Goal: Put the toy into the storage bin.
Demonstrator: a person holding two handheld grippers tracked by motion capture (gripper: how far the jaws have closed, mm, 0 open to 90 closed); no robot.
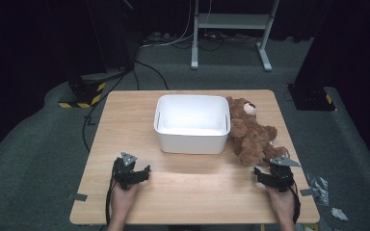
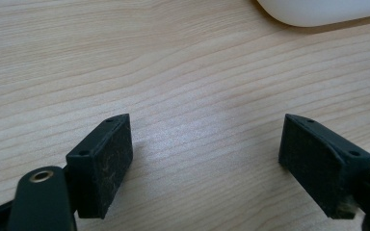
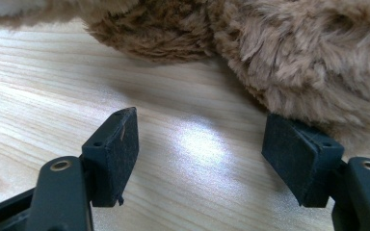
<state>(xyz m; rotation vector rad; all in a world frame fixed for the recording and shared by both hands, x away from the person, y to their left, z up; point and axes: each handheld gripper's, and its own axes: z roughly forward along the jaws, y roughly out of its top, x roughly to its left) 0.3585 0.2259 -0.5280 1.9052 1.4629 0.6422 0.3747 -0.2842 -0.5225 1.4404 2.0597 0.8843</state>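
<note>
I see my right gripper (image 1: 264,176) resting low over the near right part of the wooden table (image 1: 188,192), its jaws standing wide apart with nothing between them. In the right gripper view the brown teddy bear (image 3: 289,53) lies just beyond the jaws, and its fur seems to brush the top of one pad (image 3: 296,156), though I cannot tell whether they truly touch. From above, the bear (image 1: 248,130) lies on its back along the right side of the white tub (image 1: 192,139), touching it, head toward the far edge. My left gripper (image 1: 142,174) sits at the near left, well apart from the tub, jaws spread over bare wood.
</note>
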